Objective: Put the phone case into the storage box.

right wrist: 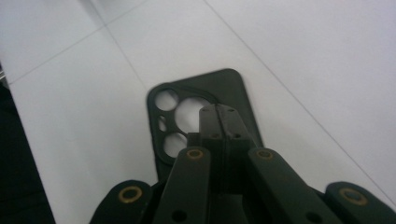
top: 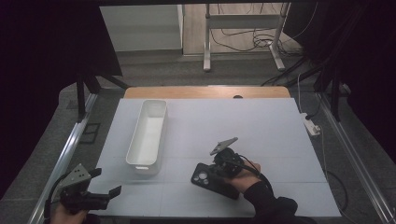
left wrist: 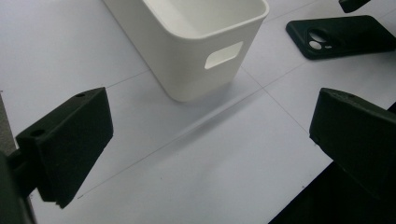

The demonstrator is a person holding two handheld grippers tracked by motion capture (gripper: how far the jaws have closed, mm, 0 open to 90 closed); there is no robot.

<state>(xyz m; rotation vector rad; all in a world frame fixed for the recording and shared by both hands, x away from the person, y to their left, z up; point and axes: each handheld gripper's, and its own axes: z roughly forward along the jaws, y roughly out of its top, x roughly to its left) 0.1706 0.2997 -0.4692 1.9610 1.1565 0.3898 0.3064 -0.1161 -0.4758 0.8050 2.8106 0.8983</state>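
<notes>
- On the table point(top: 261, 121), largest first: we see a white mat over a wooden top, with one strip of wood bare at the far edge.
- Bin point(top: 148, 135): white, long and narrow, long axis running near to far, left of centre. As far as we see in, it is empty. The left gripper view shows a handle cut-out in its near end wall point(left wrist: 223, 55).
- Case point(top: 210, 179): a black phone case lying flat on the mat, right of the bin's near end and apart from it. Its camera holes point toward the bin; its long axis slants from there toward the near right.
- Right gripper point(top: 226, 163): directly over the case. In its own view the jaws are pressed together above the camera-hole end point(right wrist: 187, 116); whether they pinch the case's edge we cannot tell.
- Left gripper point(top: 108, 192): at the near left corner, jaws spread wide, nothing between them, well apart from the case.
- Judgement: the right hand is much nearer; carrying the case to the bin means moving left and away.
</notes>
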